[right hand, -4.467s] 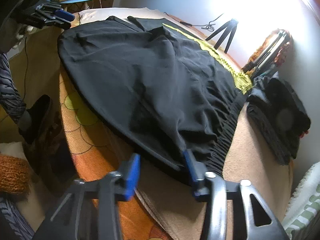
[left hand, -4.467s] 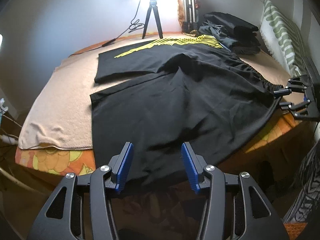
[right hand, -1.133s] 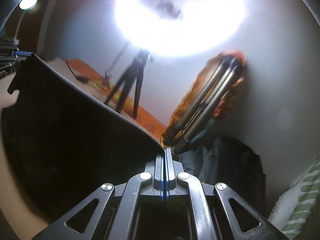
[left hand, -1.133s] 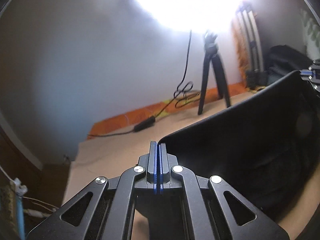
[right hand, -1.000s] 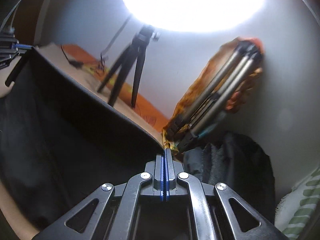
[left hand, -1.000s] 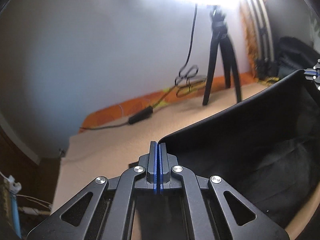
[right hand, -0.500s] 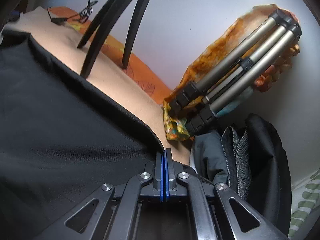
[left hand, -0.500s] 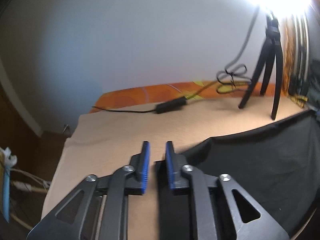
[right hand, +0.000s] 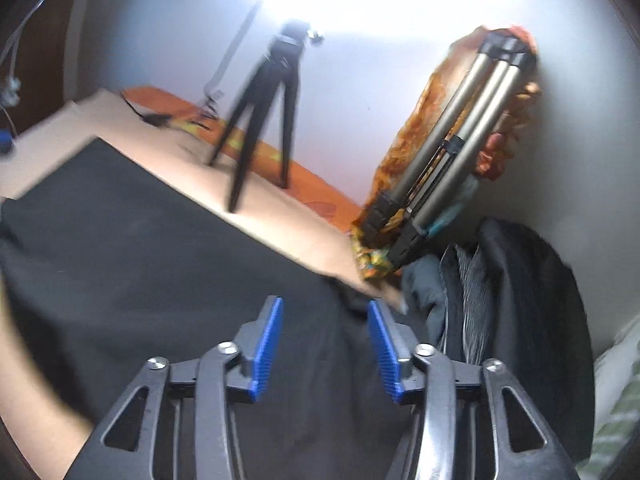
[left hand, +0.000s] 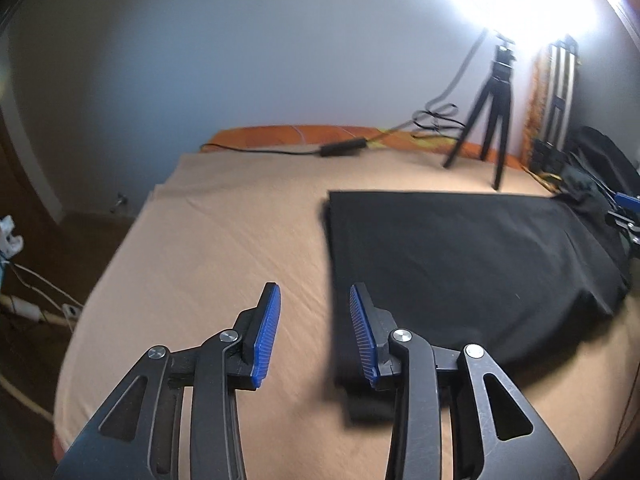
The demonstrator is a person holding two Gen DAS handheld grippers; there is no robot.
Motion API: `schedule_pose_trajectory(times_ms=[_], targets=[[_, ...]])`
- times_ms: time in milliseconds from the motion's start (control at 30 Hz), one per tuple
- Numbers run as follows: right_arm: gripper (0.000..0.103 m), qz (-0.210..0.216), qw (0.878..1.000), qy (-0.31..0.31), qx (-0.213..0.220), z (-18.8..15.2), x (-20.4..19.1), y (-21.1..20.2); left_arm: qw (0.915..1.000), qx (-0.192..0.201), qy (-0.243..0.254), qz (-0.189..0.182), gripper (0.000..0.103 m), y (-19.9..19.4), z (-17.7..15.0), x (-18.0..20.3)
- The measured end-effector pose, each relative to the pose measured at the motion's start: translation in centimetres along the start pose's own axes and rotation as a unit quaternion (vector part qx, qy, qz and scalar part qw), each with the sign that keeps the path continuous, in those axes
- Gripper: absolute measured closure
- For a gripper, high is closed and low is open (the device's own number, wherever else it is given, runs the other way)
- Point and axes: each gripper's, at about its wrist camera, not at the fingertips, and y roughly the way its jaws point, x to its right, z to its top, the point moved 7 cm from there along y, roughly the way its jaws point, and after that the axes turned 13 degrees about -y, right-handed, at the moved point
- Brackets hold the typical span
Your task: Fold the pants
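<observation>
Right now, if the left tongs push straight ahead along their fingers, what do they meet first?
Probably the left edge of the folded black pants, which runs up between the open left tongs; beside it lies bare beige sheet. Depth is unclear through the fisheye.

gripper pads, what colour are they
Blue, ribbed pads on black arms; clearest in the left wrist view.

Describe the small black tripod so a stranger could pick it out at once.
On the bed's tan sheet, look along the far edge by the wall, beyond the flat black pants. The small black tripod stands upright with legs spread, unlike the larger silver tripod, which leans folded against the wall.
</observation>
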Motion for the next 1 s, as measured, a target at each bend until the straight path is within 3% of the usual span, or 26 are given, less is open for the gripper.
schedule_pose_trajectory(times_ms=[133, 267, 400, 467, 567, 667, 767, 867, 933, 1000], targets=[[0.035, 0.019, 0.998, 0.05, 0.011, -3.2, -0.4, -4.1, 0.9997, 0.004, 0.008, -0.021, 0.068, -1.2, -1.5, 1.7], [0.031, 0.041, 0.987, 0.158, -0.014, -8.6, 0.9, -6.5, 0.9987, -0.001, 0.016, -0.049, 0.068, -1.4, -2.5, 3.5], [0.031, 0.075, 0.953, 0.289, -0.047, -14.0, 2.2, -7.0, 0.9969, -0.013, 0.049, -0.06, 0.068, -2.0, -4.2, 5.8], [0.031, 0.114, 0.934, 0.334, -0.059, -15.6, 1.9, -6.2, 0.9962, -0.016, 0.056, -0.065, 0.068, -2.2, -4.9, 6.5], [0.031, 0.157, 0.907, 0.386, -0.064, -16.8, 1.5, -4.7, 0.9951, -0.022, 0.068, -0.068, 0.068, -2.4, -5.8, 7.0], [0.031, 0.187, 0.888, 0.415, -0.066, -17.0, 0.9, -3.8, 0.9954, -0.023, 0.07, -0.062, 0.068, -2.7, -6.0, 6.5], [0.03, 0.2, 0.881, 0.422, -0.071, -16.6, 0.1, -2.3, 0.9971, -0.023, 0.052, -0.05, 0.068, -2.6, -6.0, 4.9], [0.03, 0.185, 0.887, 0.417, -0.068, -15.5, 0.0, -1.4, 0.998, -0.026, 0.038, -0.043, 0.068, -2.2, -6.0, 3.4], [0.035, 0.181, 0.888, 0.416, -0.067, -15.0, 0.0, -0.9, 0.998, -0.03, 0.03, -0.046, 0.069, -2.0, -6.2, 2.8], [0.065, 0.182, 0.886, 0.421, -0.064, -14.8, 0.0, -0.5, 0.9972, -0.035, 0.027, -0.061, 0.069, -1.8, -6.5, 2.9]])
